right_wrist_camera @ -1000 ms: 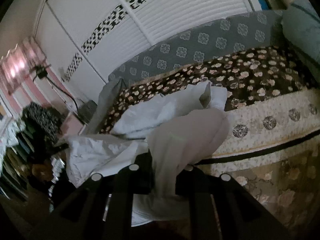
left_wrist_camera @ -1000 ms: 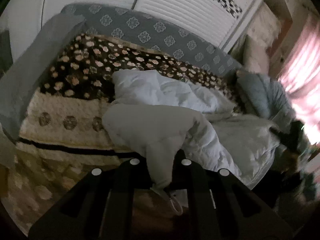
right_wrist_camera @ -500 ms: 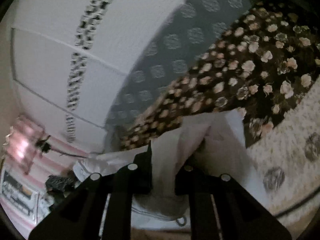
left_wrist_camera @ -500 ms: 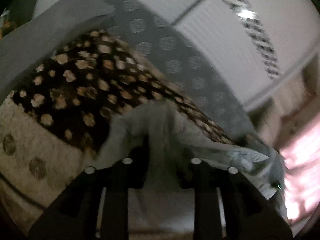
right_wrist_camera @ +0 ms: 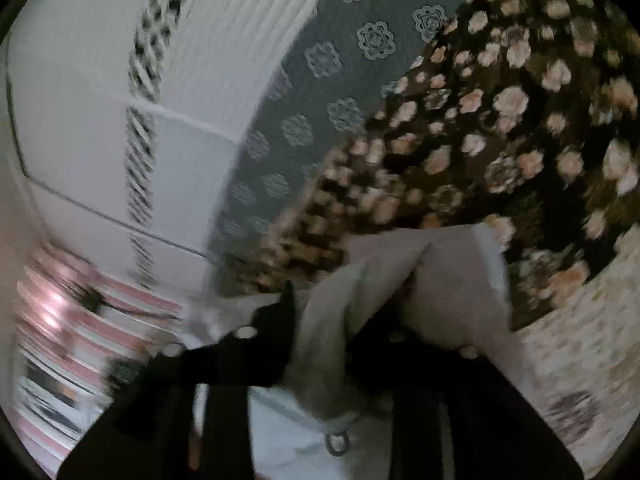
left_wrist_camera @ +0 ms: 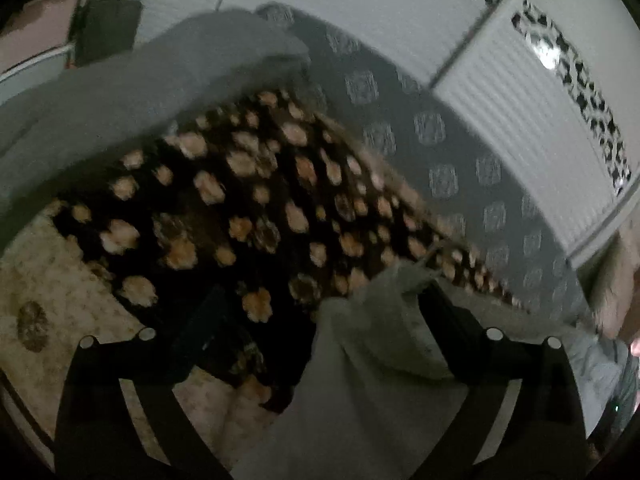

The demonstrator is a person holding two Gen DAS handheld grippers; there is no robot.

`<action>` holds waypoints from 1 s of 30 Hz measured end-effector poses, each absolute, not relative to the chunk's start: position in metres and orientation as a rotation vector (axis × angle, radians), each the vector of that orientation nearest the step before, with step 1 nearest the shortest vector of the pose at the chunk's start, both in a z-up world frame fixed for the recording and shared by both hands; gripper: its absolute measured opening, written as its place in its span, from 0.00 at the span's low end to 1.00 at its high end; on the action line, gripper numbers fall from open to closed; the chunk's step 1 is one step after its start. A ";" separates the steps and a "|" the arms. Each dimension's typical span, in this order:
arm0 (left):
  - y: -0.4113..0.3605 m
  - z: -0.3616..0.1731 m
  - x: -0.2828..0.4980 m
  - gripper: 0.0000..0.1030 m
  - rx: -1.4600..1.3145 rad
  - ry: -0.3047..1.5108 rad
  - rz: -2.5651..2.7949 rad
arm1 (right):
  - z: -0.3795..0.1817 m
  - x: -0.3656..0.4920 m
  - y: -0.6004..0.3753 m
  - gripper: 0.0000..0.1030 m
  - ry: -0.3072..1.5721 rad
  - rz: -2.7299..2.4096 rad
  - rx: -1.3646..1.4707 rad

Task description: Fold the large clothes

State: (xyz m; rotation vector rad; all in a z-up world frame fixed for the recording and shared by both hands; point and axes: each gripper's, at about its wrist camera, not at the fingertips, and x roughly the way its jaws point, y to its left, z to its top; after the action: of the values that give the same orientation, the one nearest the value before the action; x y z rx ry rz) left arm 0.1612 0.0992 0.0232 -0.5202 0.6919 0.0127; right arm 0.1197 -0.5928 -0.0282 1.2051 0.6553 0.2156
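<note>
A large white padded garment (left_wrist_camera: 360, 392) hangs over the bed. In the left wrist view my left gripper (left_wrist_camera: 316, 316) stands wide open; the cloth lies against its right finger (left_wrist_camera: 448, 320) and hangs down between the fingers. In the right wrist view my right gripper (right_wrist_camera: 336, 304) is shut on a bunched edge of the same garment (right_wrist_camera: 444, 280), which drapes over both fingers. A metal ring (right_wrist_camera: 338, 444) dangles from the cloth below. Both views are blurred.
The bed carries a dark floral blanket (left_wrist_camera: 248, 200) with a cream border (left_wrist_camera: 52, 280), and a grey patterned cover (right_wrist_camera: 352, 80) along the far side. A grey pillow (left_wrist_camera: 120, 100) lies at the left. White wardrobe doors (left_wrist_camera: 520, 92) stand behind. A pink curtain (right_wrist_camera: 80, 320) is at the left.
Both grippers have swung up and forward over the bed with the garment. The left gripper's jaws have gone from shut on the cloth to wide open. The right stays clamped.
</note>
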 end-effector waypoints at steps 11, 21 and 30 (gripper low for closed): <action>0.003 0.116 0.037 0.97 -0.199 0.401 -0.083 | 0.076 0.037 -0.545 0.99 0.324 -0.040 0.812; -0.110 0.088 0.047 0.97 0.121 0.398 -0.216 | 0.095 0.085 -0.349 0.98 0.384 -0.084 -0.107; -0.053 0.010 0.144 0.97 0.081 0.641 -0.102 | -0.005 0.162 -0.452 0.99 0.771 -0.192 0.227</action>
State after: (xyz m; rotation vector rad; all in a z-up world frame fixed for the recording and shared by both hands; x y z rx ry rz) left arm 0.1440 -0.0532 0.0103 0.0809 0.6407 -0.1024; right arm 0.1621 -0.4516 -0.0053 0.2272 0.7713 -0.1920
